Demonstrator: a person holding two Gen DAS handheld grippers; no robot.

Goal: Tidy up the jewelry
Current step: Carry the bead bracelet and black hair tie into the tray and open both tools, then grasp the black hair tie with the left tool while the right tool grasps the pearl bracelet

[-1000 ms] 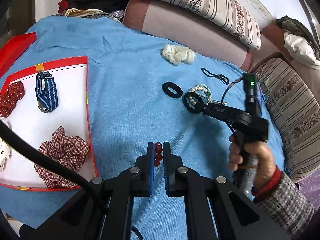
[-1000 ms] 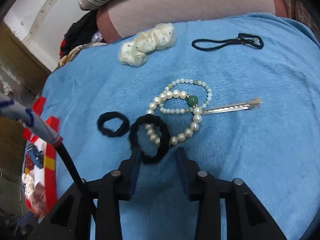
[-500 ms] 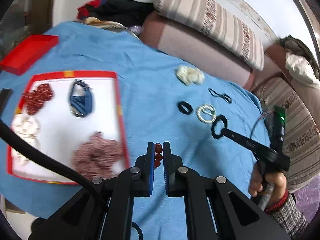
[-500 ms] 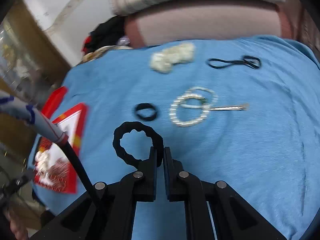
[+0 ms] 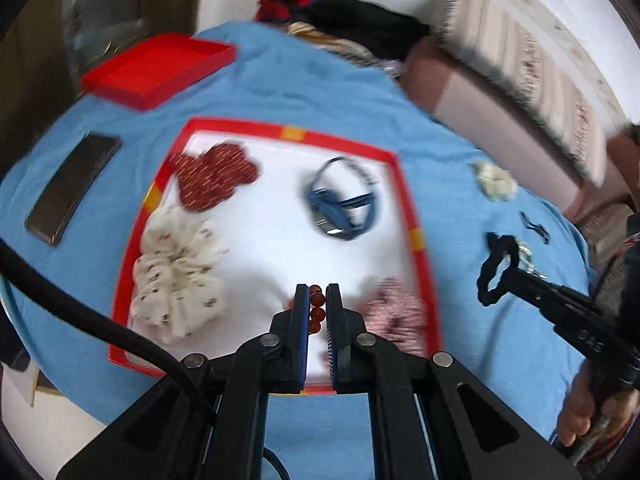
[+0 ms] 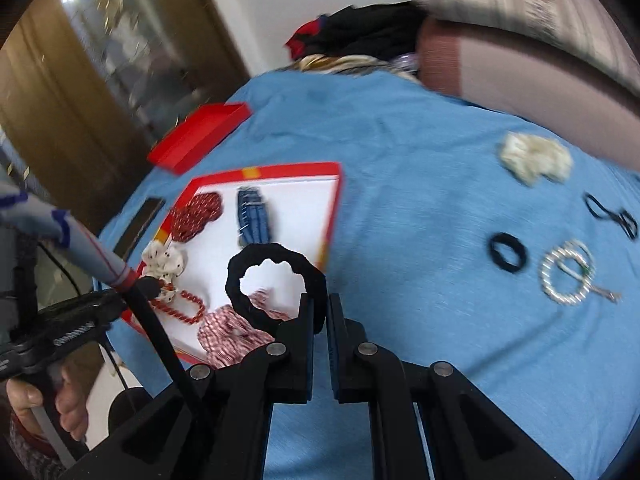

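Note:
My left gripper [image 5: 318, 294] is shut on a red bead bracelet [image 5: 318, 312] and holds it over the near part of the red-rimmed white tray [image 5: 404, 184]. The bracelet hangs down to the tray in the right wrist view [image 6: 182, 304]. My right gripper [image 6: 318, 304] is shut on a black scrunchie [image 6: 272, 288], held above the blue cloth beside the tray's right edge [image 6: 334, 208]; it also shows in the left wrist view [image 5: 496, 268]. In the tray lie a red scrunchie [image 5: 212, 172], a cream scrunchie [image 5: 176, 272], a blue strap [image 5: 344, 208] and a checked scrunchie [image 5: 394, 316].
On the blue cloth [image 6: 420, 184] lie a small black hair tie [image 6: 506, 252], pearl bracelets with a hair clip [image 6: 566, 276], a black cord [image 6: 612, 212] and a cream scrunchie [image 6: 534, 158]. A red lid [image 5: 156, 68] and a dark phone [image 5: 72, 188] lie left. Cushions stand behind.
Both grippers have swung left toward the tray. The left one now holds the beads over the tray. The right one has carried the black scrunchie to the tray's edge.

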